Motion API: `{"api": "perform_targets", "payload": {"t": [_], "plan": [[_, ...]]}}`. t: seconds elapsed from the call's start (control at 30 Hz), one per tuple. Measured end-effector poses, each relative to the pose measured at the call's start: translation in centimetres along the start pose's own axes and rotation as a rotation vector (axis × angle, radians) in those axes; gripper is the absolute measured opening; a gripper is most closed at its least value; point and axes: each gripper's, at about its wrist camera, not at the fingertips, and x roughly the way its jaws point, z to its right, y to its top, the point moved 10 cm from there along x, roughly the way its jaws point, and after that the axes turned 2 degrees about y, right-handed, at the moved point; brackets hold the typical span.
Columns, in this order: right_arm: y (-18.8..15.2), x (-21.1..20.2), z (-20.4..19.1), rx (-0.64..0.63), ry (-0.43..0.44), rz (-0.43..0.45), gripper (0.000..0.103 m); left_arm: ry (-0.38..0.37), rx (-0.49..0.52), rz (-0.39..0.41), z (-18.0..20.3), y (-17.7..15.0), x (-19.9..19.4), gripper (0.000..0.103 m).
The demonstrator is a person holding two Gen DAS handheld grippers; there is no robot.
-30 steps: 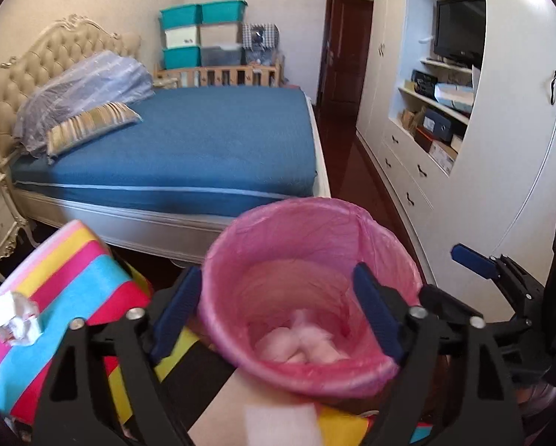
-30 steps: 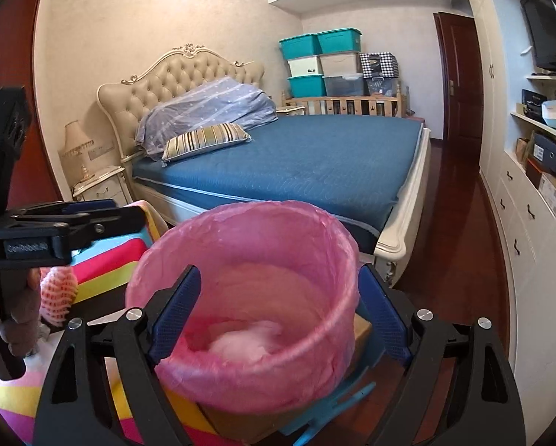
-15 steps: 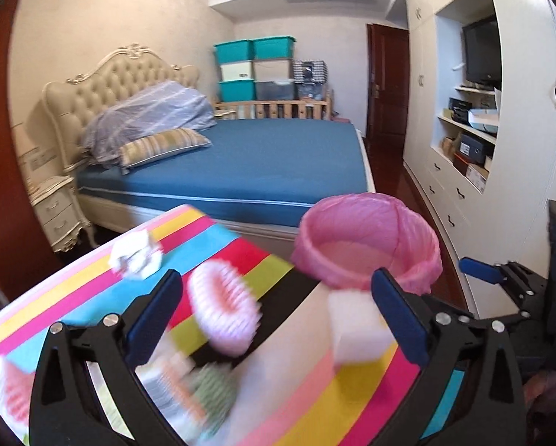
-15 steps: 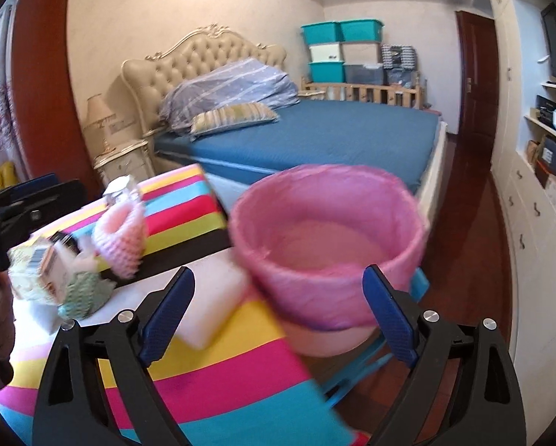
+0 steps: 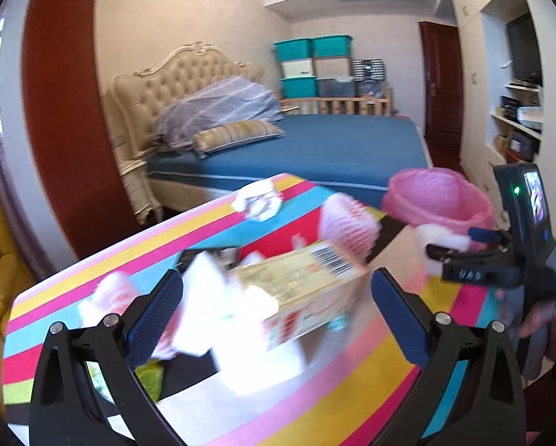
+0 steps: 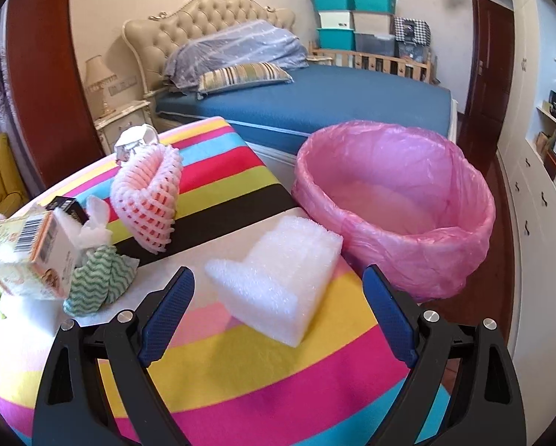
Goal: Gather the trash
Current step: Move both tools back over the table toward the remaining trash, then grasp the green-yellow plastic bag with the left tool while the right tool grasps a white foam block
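Observation:
A pink-lined trash bin [image 6: 393, 204] stands at the right edge of a striped table [image 6: 241, 364]; it also shows in the left wrist view [image 5: 437, 197]. My right gripper [image 6: 278, 312] is open, just in front of a white foam block [image 6: 281, 275]. My left gripper [image 5: 278, 316] is open, with a blurred cardboard carton [image 5: 300, 290] between its jaws and white paper beside it. A pink foam net [image 6: 148, 200], a green wavy cloth [image 6: 96, 282], the carton [image 6: 25, 252] and a crumpled white wrapper [image 6: 133, 141] lie on the table.
A blue bed [image 6: 315, 100] stands behind the table, with stacked teal storage boxes [image 6: 352, 18] beyond it. White cupboards [image 6: 538, 148] run along the right wall. A nightstand with a lamp [image 6: 103, 85] is at the left. The right hand-held gripper [image 5: 501, 264] shows in the left wrist view.
Both grippers have pulled back from over the bin and turned left toward the table. The left one now faces the carton, the right one the foam block.

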Motion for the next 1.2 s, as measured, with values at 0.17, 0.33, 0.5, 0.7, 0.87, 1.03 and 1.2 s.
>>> {"api": "perform_targets", "payload": {"t": [0.17, 0.33, 0.5, 0.7, 0.87, 1.03, 1.2], "plan": [[-0.4, 1.5, -0.7, -0.009, -0.032, -0.046, 0.086, 0.067, -0.041, -0.032, -3.5, -2.1, -0.5, 0.098], [-0.4, 2.6, -0.9, -0.018, -0.071, -0.076, 0.086, 0.119, -0.084, -0.057, -6.9, -3.9, -1.2, 0.098], [-0.4, 3.2, -1.1, -0.024, -0.095, -0.101, 0.086, 0.153, -0.146, -0.088, -10.3, -5.8, -1.3, 0.098], [0.0, 3.1, -1.0, -0.033, -0.129, -0.087, 0.066, 0.146, -0.2, -0.132, -12.3, -7.6, -1.0, 0.098], [-0.2, 2.0, -2.7, -0.056, -0.07, -0.051, 0.057, 0.15, -0.25, -0.187, -13.9, -9.4, -0.3, 0.098], [-0.6, 0.3, -6.3, -0.121, 0.005, -0.021, 0.057, 0.19, -0.292, -0.216, -16.0, -11.1, -0.3, 0.098], [-1.5, -1.4, -10.1, -0.165, 0.081, -0.012, 0.057, 0.217, -0.331, -0.241, -18.0, -12.7, -0.6, 0.098]]}}
